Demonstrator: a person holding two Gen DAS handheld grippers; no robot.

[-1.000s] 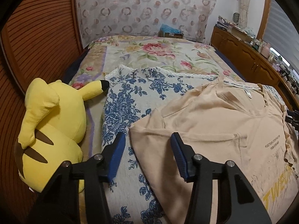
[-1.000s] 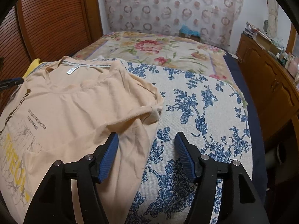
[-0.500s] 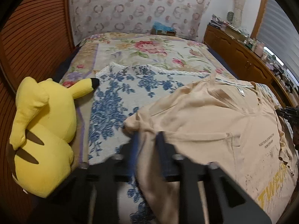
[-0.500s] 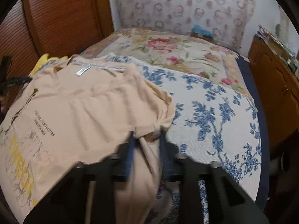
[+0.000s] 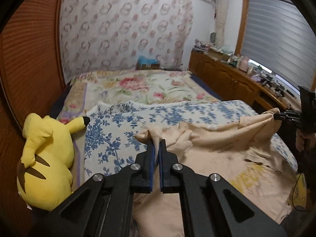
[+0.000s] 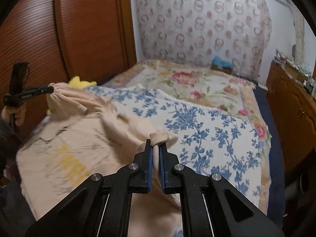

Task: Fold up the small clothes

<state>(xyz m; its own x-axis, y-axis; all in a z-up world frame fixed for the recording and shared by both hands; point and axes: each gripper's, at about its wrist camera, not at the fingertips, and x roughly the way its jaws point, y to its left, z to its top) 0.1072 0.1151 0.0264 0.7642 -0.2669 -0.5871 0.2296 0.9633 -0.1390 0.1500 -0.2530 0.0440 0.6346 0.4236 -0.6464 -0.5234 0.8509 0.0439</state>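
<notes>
one shirt (image 5: pixel 217 154), two grippers: left gripper (image 5: pixel 157 144) and right gripper (image 6: pixel 156 145) jaws each clenched on it.

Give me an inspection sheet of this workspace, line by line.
Surface: bed with blue-flowered cloth over a rose-patterned blanket.
Job's things: beige T-shirt, rumpled, two bunched edges raised off the cloth.
Clutter: yellow plush toy at the bed's edge.
Grippers: left tongs shut on shirt fabric; right tongs likewise.
Cables: thin dark cord, far right of the left view.
Surroundings: wooden cabinet with small items, patterned curtain, wooden wardrobe.
</notes>
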